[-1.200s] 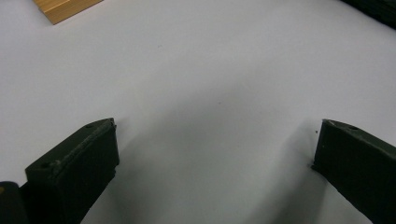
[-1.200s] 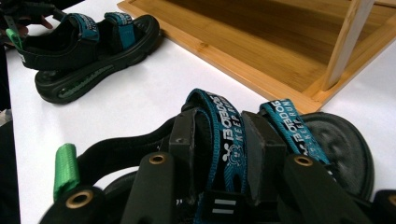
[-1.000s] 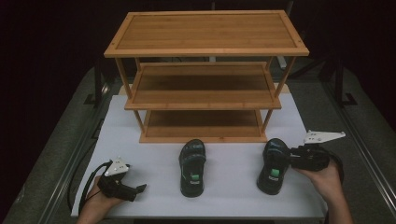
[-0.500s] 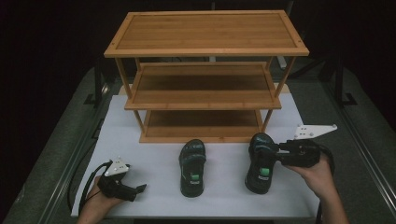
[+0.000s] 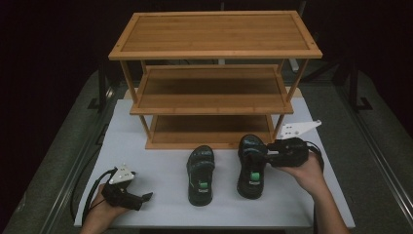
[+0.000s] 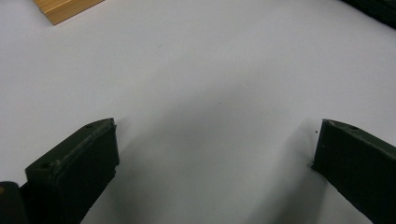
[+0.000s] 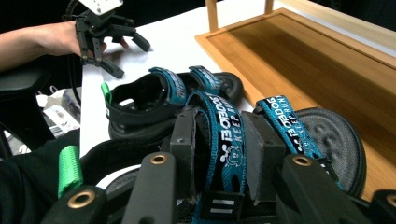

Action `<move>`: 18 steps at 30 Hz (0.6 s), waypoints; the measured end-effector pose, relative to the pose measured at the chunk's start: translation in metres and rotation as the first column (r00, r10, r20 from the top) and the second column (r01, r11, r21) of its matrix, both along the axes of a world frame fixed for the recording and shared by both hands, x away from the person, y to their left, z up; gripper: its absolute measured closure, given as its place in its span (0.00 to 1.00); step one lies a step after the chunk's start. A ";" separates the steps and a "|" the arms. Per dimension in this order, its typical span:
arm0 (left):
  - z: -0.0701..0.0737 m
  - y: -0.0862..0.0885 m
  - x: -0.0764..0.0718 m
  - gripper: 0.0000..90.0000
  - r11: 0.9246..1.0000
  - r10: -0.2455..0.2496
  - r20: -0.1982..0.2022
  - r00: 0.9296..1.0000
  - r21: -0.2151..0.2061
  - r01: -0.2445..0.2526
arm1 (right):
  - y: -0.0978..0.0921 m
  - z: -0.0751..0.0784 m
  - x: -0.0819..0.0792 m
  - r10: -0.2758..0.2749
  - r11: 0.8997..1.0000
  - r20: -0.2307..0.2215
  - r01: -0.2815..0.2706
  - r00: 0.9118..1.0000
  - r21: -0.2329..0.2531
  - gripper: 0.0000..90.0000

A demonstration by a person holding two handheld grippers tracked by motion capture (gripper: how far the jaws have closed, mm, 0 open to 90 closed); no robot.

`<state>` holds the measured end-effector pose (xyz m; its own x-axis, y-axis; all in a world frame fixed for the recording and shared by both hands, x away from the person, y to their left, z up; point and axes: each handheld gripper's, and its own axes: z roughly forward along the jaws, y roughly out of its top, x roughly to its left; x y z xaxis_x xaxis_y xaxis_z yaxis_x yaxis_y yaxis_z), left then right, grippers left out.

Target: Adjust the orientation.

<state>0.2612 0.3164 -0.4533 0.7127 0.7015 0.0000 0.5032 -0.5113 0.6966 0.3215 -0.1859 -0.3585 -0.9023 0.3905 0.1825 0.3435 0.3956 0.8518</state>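
Two black sandals with teal straps and green heel tabs lie on the white table before a wooden shoe rack point(image 5: 214, 97). My right gripper point(image 5: 268, 152) is shut on the teal strap point(image 7: 219, 121) of the right sandal point(image 5: 251, 168), its jaws pinching the strap from both sides. The left sandal point(image 5: 199, 175) lies just beside it, seen beyond it as the second sandal point(image 7: 154, 100) in the right gripper view. My left gripper point(image 5: 146, 197) rests open at the table's near left corner, jaws wide apart over bare table point(image 6: 215, 70) with nothing between them.
The rack's bottom shelf point(image 7: 303, 60) lies open right behind the held sandal. A corner of the rack's base point(image 6: 65, 9) shows at the top left of the left gripper view. The other hand and its gripper point(image 7: 130, 59) sit farther off.
My right gripper has carried the right sandal leftward, close beside the left sandal and nearer the rack. The left gripper has stayed put.
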 end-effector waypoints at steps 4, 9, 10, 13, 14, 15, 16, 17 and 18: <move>0.000 0.000 0.000 0.00 1.000 0.000 0.000 1.000 -0.001 0.000 | 0.021 -0.005 0.008 0.035 0.999 -0.010 -0.035 0.999 -0.016 0.75; 0.000 0.000 0.000 0.00 1.000 0.000 -0.001 1.000 -0.001 0.000 | 0.035 -0.010 0.013 0.060 0.998 -0.024 -0.061 0.998 -0.029 0.75; 0.000 0.000 0.000 0.00 1.000 0.000 -0.001 1.000 -0.001 0.000 | 0.038 -0.012 0.014 0.065 0.997 -0.028 -0.066 0.997 -0.029 0.75; 0.000 0.000 0.000 0.00 1.000 0.000 0.000 1.000 -0.001 0.000 | 0.047 -0.017 0.017 0.081 0.996 -0.041 -0.082 0.996 -0.033 0.75; 0.000 0.000 0.000 0.00 1.000 0.000 0.000 1.000 -0.001 0.000 | 0.052 -0.021 0.018 0.088 0.995 -0.049 -0.090 0.995 -0.041 0.75; 0.000 0.000 0.000 0.00 1.000 0.000 0.000 1.000 -0.001 0.000 | 0.052 -0.021 0.018 0.088 0.995 -0.049 -0.090 0.995 -0.041 0.75; 0.000 0.000 0.000 0.00 1.000 0.000 0.000 1.000 0.000 0.000 | 0.055 -0.025 0.019 0.099 0.994 -0.056 -0.102 0.994 -0.047 0.75; 0.000 0.000 0.000 0.00 1.000 0.000 0.000 1.000 0.000 0.000 | 0.055 -0.025 0.019 0.099 0.994 -0.056 -0.102 0.994 -0.047 0.75; 0.000 0.000 0.000 0.00 1.000 0.000 0.000 1.000 0.000 0.000 | 0.058 -0.029 0.020 0.105 0.993 -0.062 -0.108 0.993 -0.050 0.75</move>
<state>0.2613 0.3164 -0.4534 0.7129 0.7013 -0.0003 0.5033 -0.5113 0.6966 0.3412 -0.1278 -0.3873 -0.9276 0.3034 0.2181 0.3459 0.4764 0.8083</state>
